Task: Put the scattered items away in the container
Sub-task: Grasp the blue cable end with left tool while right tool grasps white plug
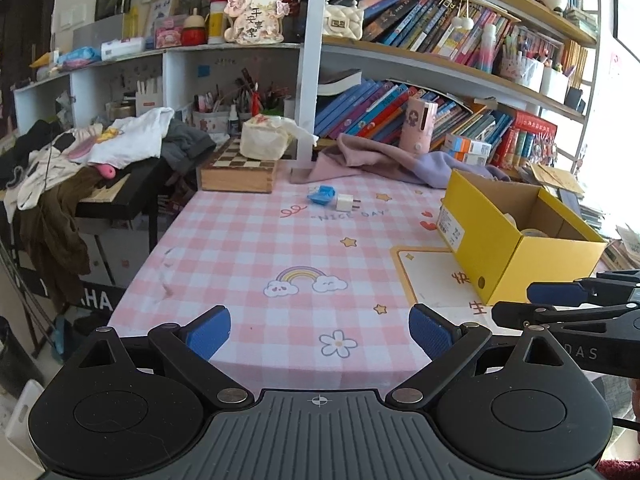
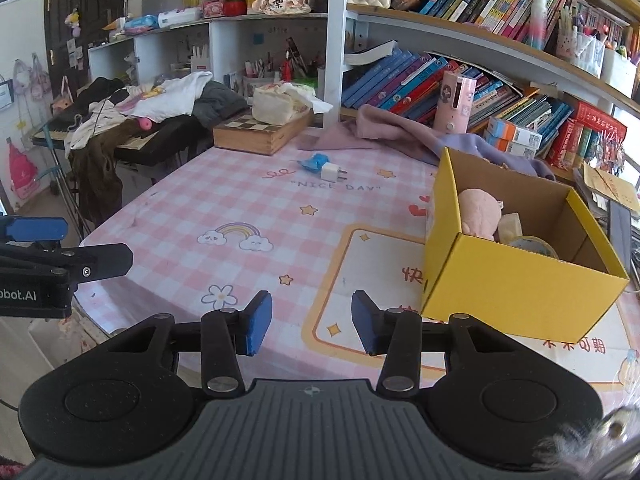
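A yellow cardboard box [image 1: 504, 256] [image 2: 516, 284] stands open on the right of the table. Inside it lie a pink plush toy [image 2: 478, 212] and a tape roll [image 2: 534, 246]. A blue item [image 1: 321, 194] [image 2: 315, 162] and a white plug charger [image 1: 346, 202] [image 2: 333, 171] lie side by side at the far middle of the table. My left gripper [image 1: 319, 332] is open and empty above the near table edge. My right gripper [image 2: 312, 322] is open and empty, left of the box's near corner.
The table has a pink checked cloth [image 1: 280, 248]. A wooden chess box [image 1: 238, 170] with a tissue pack sits far left. A purple cloth [image 1: 384, 160] lies at the back. Bookshelves [image 1: 440, 60] stand behind. A clothes-covered keyboard [image 2: 132, 120] stands left of the table.
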`<state>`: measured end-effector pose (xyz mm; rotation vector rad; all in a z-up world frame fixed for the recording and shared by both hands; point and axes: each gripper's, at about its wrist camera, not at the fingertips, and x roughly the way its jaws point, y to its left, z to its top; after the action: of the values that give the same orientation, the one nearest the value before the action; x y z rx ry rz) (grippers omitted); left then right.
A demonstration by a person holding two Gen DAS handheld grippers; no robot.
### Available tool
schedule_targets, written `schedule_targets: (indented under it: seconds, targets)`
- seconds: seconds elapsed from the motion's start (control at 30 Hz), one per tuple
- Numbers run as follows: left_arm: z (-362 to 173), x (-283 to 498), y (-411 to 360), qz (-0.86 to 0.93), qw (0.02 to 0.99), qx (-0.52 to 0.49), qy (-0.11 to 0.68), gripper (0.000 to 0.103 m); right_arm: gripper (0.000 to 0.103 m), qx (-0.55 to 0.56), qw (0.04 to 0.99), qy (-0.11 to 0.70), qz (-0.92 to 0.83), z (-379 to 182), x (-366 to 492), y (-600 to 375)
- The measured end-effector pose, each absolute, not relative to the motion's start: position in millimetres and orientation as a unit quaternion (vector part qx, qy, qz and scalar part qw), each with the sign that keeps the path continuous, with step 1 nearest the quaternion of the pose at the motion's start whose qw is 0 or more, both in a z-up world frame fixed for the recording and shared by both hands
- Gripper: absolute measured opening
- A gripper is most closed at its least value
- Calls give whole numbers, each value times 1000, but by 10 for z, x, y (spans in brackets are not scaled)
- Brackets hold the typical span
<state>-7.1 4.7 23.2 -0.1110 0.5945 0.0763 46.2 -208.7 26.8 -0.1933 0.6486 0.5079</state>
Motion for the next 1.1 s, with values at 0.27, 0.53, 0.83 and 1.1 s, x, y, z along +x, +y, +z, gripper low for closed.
schedule_targets:
  seconds: [0.27,0.53,0.83,1.1]
  targets:
    - [153,252,157,39,951,-53,303,97,42,-93,904,331,255,150,851,-1918]
    - [123,827,296,29,947,-52,315,97,42,-79,903,336,254,132,1436,-1745]
    - [79,1568,443,18,946,-37,320,97,42,-55,900,359,242,4,2086,-1544]
    - [26,2208,530,12,945,-31,325,96,42,-55,897,366,242,-96,2690,-1266]
